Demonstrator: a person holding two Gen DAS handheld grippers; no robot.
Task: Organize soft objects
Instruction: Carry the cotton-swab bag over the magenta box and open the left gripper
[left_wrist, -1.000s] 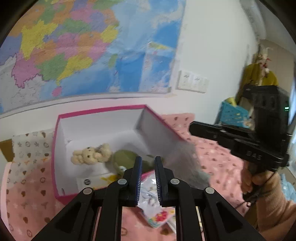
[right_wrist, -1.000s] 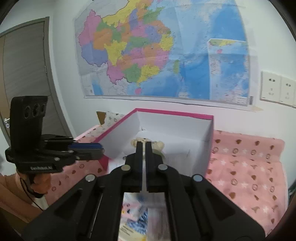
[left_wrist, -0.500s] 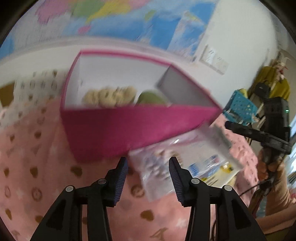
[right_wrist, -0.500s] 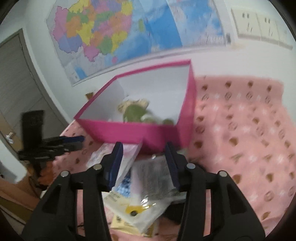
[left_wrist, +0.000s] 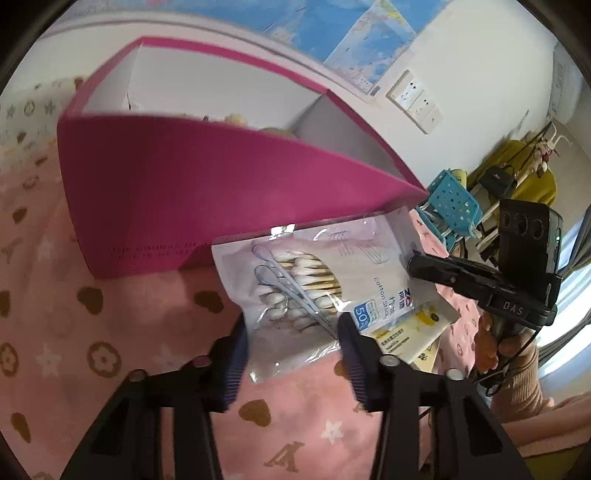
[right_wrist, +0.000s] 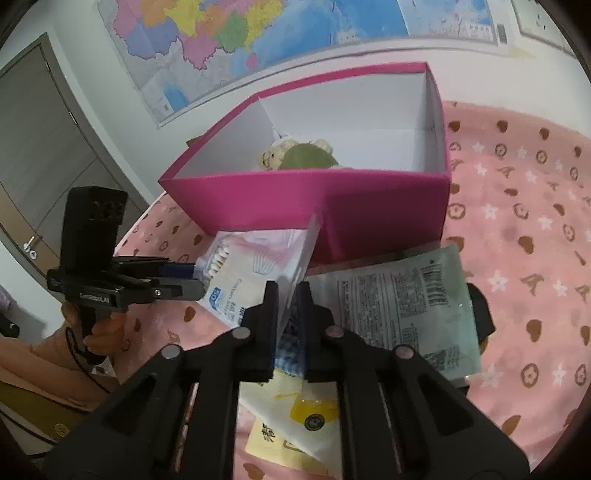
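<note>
A clear bag of cotton swabs (left_wrist: 314, 280) lies on the pink blanket in front of a pink box (left_wrist: 207, 177). My left gripper (left_wrist: 291, 328) is open with its fingers on either side of the bag's near end. My right gripper (right_wrist: 288, 295) is shut on the bag's other edge (right_wrist: 299, 258); it shows in the left wrist view (left_wrist: 417, 264) at the bag's right corner. The pink box (right_wrist: 369, 206) holds a beige teddy bear (right_wrist: 273, 155) and a green plush (right_wrist: 306, 157).
A pale green packet (right_wrist: 402, 310) and a yellow-and-white packet (right_wrist: 295, 413) lie on the blanket (right_wrist: 517, 258) beside the swab bag. A blue basket (left_wrist: 452, 201) and a coat rack stand off to the right. A wall map hangs behind the box.
Both grippers dropped from above the box to the packets in front of it. My left gripper opened around the swab bag. My right gripper opened, then shut on the bag's edge.
</note>
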